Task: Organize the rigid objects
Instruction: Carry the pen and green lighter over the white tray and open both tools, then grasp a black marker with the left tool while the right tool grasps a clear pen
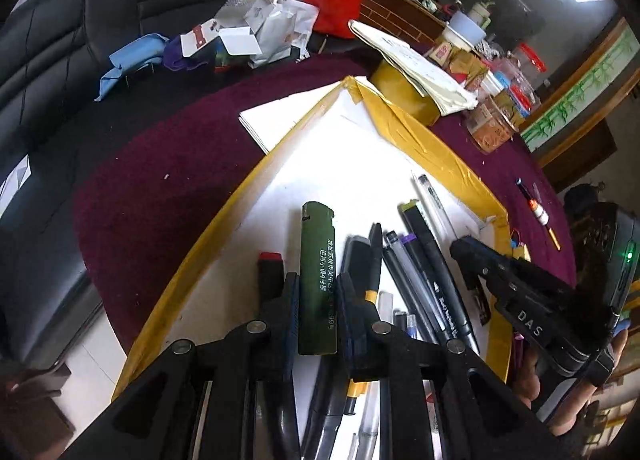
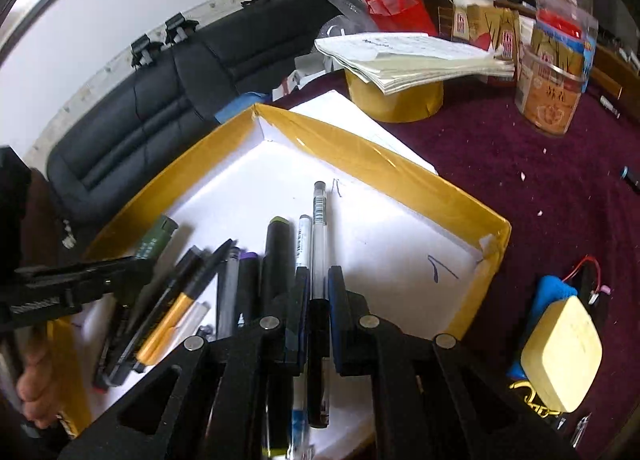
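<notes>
A shallow tray (image 1: 436, 148) with yellow-taped walls and a white floor lies on the maroon cloth. Several pens and markers (image 1: 420, 280) lie in a loose bunch on its floor. My left gripper (image 1: 319, 284) is shut on a dark green lighter (image 1: 318, 260) with white print, held over the tray beside a red-capped marker (image 1: 270, 260). My right gripper (image 2: 319, 276) is shut on a clear pen (image 2: 319, 220) with a barcode and a black grip, above the tray's white floor (image 2: 380, 228). Each view shows the other gripper over the pens: the right gripper (image 1: 460, 250) and the left gripper (image 2: 144, 264).
A yellow tape roll (image 2: 394, 100) topped by a notebook (image 2: 408, 56) stands behind the tray. Jars (image 2: 548, 100) and a red bag (image 1: 334, 0) crowd the back. A cream box (image 2: 560, 356) on something blue lies right of the tray. A black sofa (image 1: 100, 20) is on the left.
</notes>
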Demonstrator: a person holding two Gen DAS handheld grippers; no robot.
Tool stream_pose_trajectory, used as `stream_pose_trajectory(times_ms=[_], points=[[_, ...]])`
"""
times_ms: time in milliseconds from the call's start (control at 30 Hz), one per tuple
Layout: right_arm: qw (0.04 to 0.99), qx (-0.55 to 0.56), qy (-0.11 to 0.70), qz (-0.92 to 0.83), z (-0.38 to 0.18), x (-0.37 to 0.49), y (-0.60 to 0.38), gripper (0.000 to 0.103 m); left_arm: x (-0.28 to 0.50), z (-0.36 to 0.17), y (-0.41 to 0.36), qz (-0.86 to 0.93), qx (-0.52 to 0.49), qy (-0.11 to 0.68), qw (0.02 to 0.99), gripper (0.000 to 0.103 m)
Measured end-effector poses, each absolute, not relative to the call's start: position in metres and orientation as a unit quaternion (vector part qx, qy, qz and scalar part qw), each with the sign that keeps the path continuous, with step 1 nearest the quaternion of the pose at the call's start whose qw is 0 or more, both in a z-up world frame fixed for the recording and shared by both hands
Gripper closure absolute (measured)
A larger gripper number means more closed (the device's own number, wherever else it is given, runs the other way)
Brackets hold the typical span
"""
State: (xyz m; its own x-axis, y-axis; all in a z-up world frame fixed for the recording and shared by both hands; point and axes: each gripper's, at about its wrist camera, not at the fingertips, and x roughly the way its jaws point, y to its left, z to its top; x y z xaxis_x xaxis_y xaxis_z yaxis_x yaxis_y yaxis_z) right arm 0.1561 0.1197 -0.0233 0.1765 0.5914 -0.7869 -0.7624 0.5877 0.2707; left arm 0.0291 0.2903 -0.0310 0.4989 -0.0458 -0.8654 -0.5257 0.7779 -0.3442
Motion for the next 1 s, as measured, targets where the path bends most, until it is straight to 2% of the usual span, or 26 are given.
stream_pose_trajectory(times_ms=[133,200,233,267,333,400,467,533,600,733,867,967,1000], points=[[0.762,-0.119,0.460,0.440,-0.026,0.151,0.125,0.093,0.033,-0.033,0.288,0.151,-0.288,0.496,0.805,0.084],[0.760,-0.126,0.459,0.443,-0.027,0.149,0.126,0.091,0.031,-0.031,0.289,0.157,-0.291,0.492,0.805,0.072],[0.756,-0.123,0.461,0.448,-0.025,0.149,0.125,0.086,0.030,-0.029,0.289,0.160,-0.291,0.490,0.806,0.062],[0.753,-0.113,0.460,0.457,-0.019,0.148,0.121,0.082,0.025,-0.025,0.288,0.163,-0.289,0.481,0.812,0.060],[0.759,-0.093,0.445,0.466,-0.005,0.147,0.107,0.059,0.014,-0.015,0.285,0.169,-0.289,0.460,0.822,0.056],[0.760,-0.072,0.430,0.483,0.013,0.141,0.082,0.055,-0.010,0.008,0.277,0.191,-0.289,0.408,0.845,0.052],[0.753,-0.059,0.413,0.509,0.029,0.133,0.053,0.053,-0.033,0.028,0.261,0.214,-0.279,0.362,0.863,0.039],[0.754,-0.051,0.396,0.521,0.041,0.128,0.017,0.043,-0.048,0.042,0.244,0.218,-0.269,0.334,0.877,0.035],[0.759,-0.039,0.399,0.513,0.044,0.129,-0.021,0.039,-0.063,0.055,0.219,0.209,-0.262,0.309,0.890,0.033],[0.762,0.004,0.439,0.476,0.023,0.149,-0.087,0.037,-0.064,0.060,0.172,0.163,-0.256,0.306,0.902,0.032],[0.767,0.022,0.474,0.431,-0.010,0.162,-0.126,0.039,-0.037,0.050,0.125,0.112,-0.233,0.350,0.900,0.032],[0.778,0.026,0.472,0.414,-0.026,0.163,-0.141,0.045,-0.021,0.044,0.095,0.091,-0.216,0.372,0.898,0.032],[0.774,0.038,0.478,0.413,-0.034,0.165,-0.146,0.055,-0.017,0.042,0.087,0.086,-0.213,0.379,0.896,0.032]])
